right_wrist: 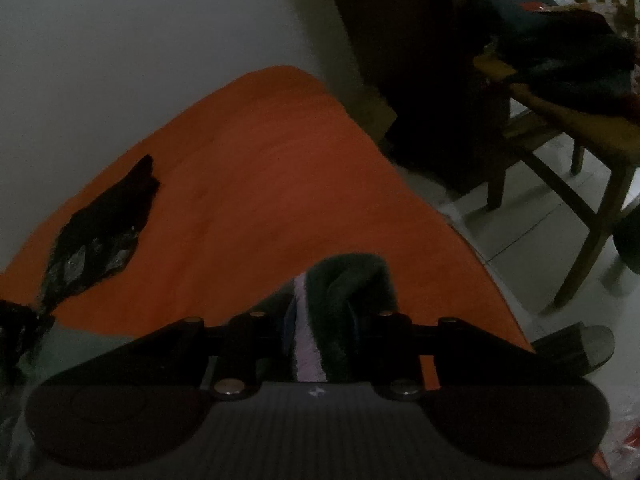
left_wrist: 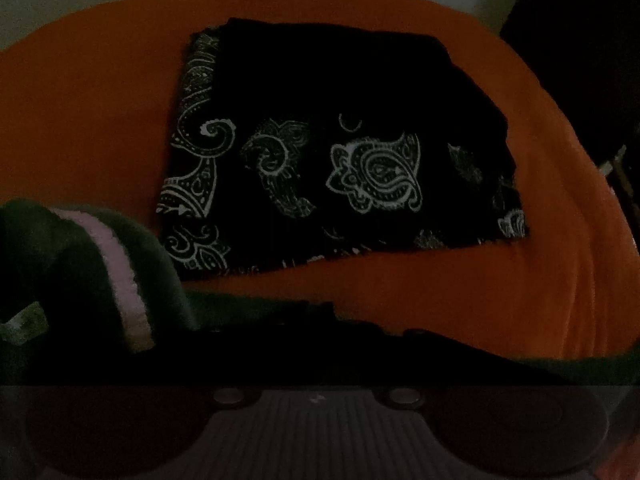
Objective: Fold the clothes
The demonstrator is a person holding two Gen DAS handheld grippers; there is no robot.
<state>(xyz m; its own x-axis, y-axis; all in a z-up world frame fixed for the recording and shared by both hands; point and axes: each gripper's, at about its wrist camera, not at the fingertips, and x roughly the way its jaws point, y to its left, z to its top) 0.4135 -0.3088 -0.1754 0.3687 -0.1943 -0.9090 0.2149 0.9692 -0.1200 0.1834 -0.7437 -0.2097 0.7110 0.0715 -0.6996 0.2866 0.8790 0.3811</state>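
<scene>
Green garment (right_wrist: 340,300) in right claw (right_wrist: 328,320); paisley cloth's (left_wrist: 332,160) pattern only left view.

A black cloth printed with white paisley (left_wrist: 340,168) lies folded into a flat, rough rectangle on an orange-covered surface (left_wrist: 500,280), its plain dark side turned over the far half. Near it, a dark green garment with a pale pink stripe (left_wrist: 120,272) sits bunched and unfolded at the surface's near edge.
</scene>
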